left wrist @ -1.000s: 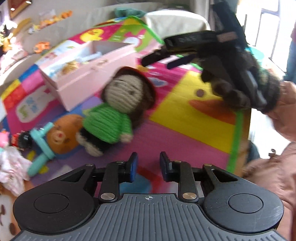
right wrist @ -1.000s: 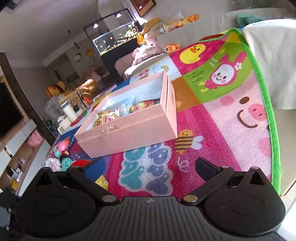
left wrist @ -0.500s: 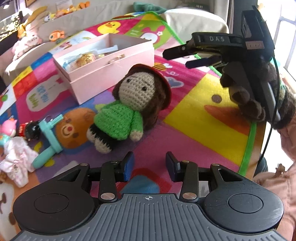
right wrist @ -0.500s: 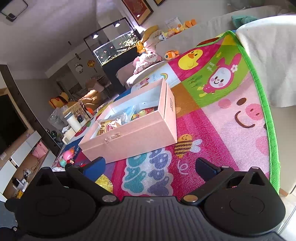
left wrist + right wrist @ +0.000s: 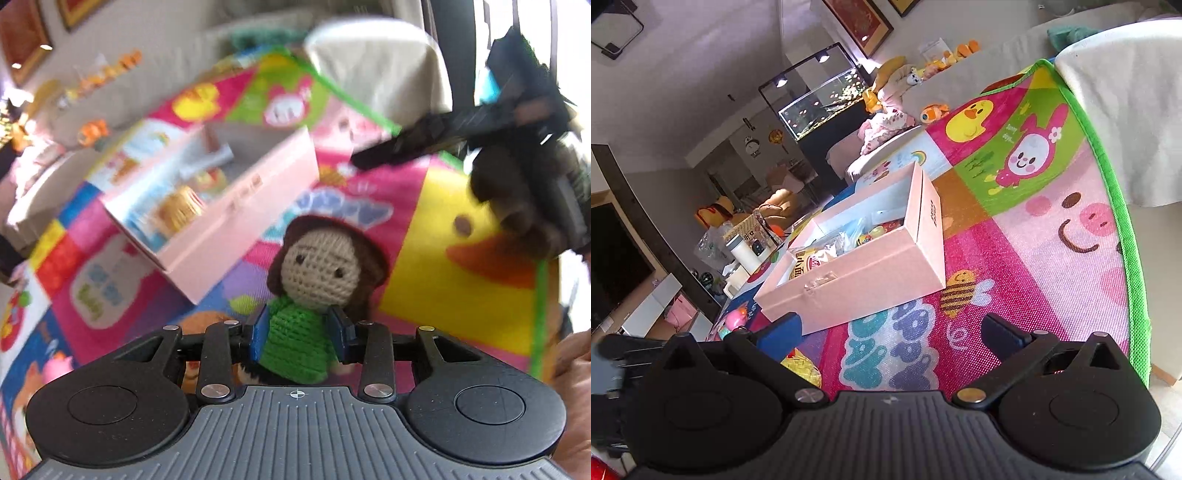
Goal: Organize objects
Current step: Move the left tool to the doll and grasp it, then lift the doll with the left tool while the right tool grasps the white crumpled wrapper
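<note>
My left gripper (image 5: pixel 300 334) is shut on a crochet doll (image 5: pixel 314 280) with brown hair and a green sweater; the blue pads press its body from both sides and its head points up. An open pink box (image 5: pixel 236 210) holding several small items sits on the colourful play mat behind the doll. In the right wrist view the same pink box (image 5: pixel 871 266) lies ahead and left. My right gripper (image 5: pixel 892 326) is open and empty above the mat; it also shows in the left wrist view (image 5: pixel 417 147), held high at the right.
An orange round plush (image 5: pixel 207 323) lies just left of the doll, partly hidden by the left gripper. Small toys (image 5: pixel 733 319) lie at the mat's left. A white cushion (image 5: pixel 1126 110) borders the mat's green edge (image 5: pixel 1123 236) at the right. A fish tank (image 5: pixel 820 103) stands far back.
My left gripper moved forward onto the doll and closed around its green body; the doll now stands upright in the pads. The right gripper stayed open and barely shifted.
</note>
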Demonstrator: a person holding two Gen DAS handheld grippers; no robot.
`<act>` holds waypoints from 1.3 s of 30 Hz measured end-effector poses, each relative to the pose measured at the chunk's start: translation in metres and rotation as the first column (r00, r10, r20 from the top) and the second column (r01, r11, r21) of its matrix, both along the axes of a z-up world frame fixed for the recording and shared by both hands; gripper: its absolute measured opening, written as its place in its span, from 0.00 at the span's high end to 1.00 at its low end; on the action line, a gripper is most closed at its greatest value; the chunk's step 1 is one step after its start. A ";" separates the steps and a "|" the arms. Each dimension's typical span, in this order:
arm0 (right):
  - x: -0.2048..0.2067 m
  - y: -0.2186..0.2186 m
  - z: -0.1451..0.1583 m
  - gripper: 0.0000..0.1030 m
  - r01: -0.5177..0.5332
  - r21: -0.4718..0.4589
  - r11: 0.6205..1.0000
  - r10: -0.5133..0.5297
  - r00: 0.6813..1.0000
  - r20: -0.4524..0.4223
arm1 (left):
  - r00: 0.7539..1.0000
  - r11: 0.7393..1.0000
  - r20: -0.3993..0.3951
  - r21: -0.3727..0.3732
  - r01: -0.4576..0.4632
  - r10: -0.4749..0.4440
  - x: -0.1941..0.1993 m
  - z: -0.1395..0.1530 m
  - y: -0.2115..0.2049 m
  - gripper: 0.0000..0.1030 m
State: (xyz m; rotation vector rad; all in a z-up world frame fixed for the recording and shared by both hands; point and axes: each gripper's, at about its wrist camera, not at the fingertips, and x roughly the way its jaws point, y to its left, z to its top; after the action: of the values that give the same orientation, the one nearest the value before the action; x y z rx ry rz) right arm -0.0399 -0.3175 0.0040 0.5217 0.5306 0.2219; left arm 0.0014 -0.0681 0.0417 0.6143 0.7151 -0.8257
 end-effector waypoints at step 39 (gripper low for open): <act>0.032 0.311 0.028 0.13 -0.445 -0.668 0.597 0.585 0.811 -0.018 | 0.530 0.434 -0.109 -0.450 -0.780 0.841 -0.066 0.019 0.248 0.54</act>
State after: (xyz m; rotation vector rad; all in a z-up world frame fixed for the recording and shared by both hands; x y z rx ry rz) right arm -0.0082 -0.0060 0.0324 -0.3671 0.5093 0.6236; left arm -0.0647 0.1802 0.0602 -0.1588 0.5653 0.0100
